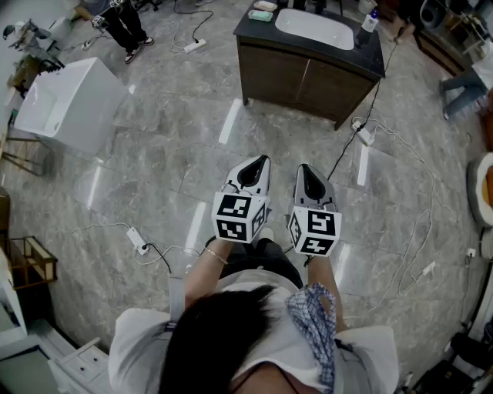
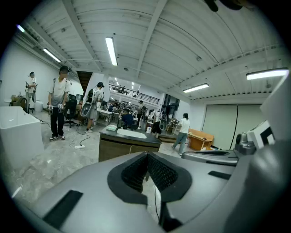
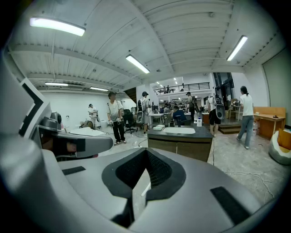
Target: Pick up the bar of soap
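The bar of soap [image 1: 262, 14] is a pale green block on the dark counter of a vanity cabinet [image 1: 304, 77], left of its white sink [image 1: 314, 28]. It is far ahead of both grippers. I hold the left gripper [image 1: 262, 160] and the right gripper [image 1: 303, 168] side by side over the floor, pointing toward the cabinet. Both are shut with nothing between the jaws. The soap [image 2: 111, 128] shows small on the counter in the left gripper view, beyond the left gripper [image 2: 147, 154]. In the right gripper view the soap [image 3: 159, 128] lies beyond the right gripper [image 3: 146, 152].
A white tub [image 1: 69, 104] stands at the left. Power strips and cables [image 1: 139, 240] trail across the marble floor, with another strip [image 1: 363, 135] by the cabinet's right corner. A bottle [image 1: 370, 21] stands on the counter's right end. People [image 2: 58, 109] stand in the background.
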Motion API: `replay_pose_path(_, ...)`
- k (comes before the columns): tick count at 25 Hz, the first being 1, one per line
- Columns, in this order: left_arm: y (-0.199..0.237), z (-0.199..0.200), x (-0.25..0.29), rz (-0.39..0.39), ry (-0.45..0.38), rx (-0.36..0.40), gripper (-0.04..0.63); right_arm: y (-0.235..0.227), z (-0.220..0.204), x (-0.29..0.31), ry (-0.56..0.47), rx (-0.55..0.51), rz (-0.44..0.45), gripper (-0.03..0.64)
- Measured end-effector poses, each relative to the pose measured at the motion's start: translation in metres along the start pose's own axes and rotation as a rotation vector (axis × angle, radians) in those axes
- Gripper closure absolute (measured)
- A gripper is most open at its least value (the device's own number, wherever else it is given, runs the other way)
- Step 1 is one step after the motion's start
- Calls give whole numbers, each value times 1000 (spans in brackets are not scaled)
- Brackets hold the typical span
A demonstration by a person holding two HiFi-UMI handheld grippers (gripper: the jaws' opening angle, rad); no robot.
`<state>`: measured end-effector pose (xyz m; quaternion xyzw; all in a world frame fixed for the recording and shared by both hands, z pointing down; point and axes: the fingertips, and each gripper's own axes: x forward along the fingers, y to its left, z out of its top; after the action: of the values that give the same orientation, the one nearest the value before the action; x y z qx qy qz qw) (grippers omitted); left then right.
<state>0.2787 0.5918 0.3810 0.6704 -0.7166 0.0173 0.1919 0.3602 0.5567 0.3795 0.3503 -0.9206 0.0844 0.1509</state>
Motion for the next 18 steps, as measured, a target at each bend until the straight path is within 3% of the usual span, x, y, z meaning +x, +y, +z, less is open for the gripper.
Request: replay_pose_path(18, -17, 4, 27, 12, 0, 10, 584, -26, -1, 11, 5, 2, 30, 603)
